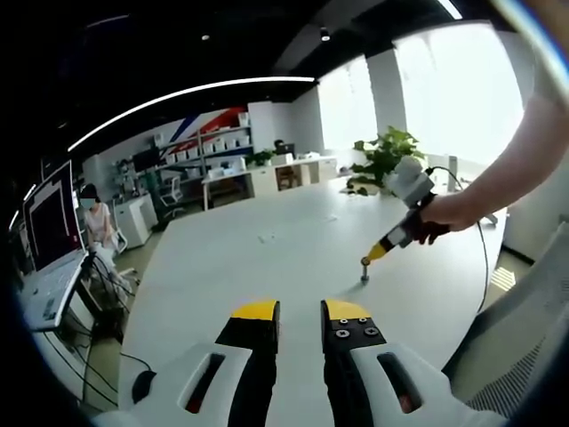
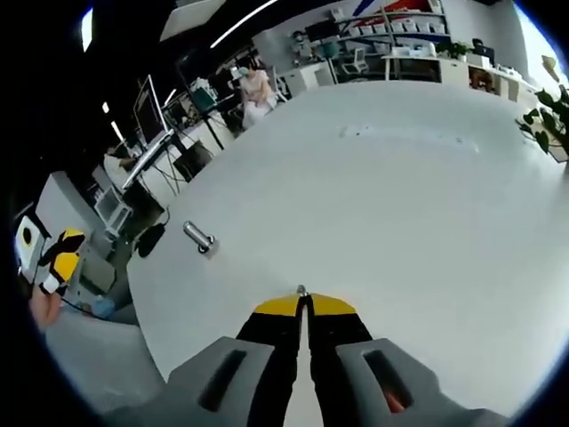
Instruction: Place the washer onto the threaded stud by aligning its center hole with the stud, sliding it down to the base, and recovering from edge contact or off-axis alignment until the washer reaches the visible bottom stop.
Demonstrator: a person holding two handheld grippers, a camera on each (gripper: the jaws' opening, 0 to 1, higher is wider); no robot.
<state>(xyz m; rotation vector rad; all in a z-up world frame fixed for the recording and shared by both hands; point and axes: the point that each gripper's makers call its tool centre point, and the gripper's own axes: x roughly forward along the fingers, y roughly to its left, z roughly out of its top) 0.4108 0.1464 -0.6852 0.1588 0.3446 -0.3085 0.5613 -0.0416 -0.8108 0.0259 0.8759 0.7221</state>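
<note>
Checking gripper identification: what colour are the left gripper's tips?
Yellow tips on black jaws of the left gripper; clearest in the left gripper view.

**Open office around a large white table**

Ahead of the jaws a broad white table stretches away. Beyond its far end stand shelving with white boxes and desks. To the right of the jaws, bright windows glow behind a potted plant. To the left sit a monitor and a laptop. A curved light strip crosses the dark ceiling
</note>
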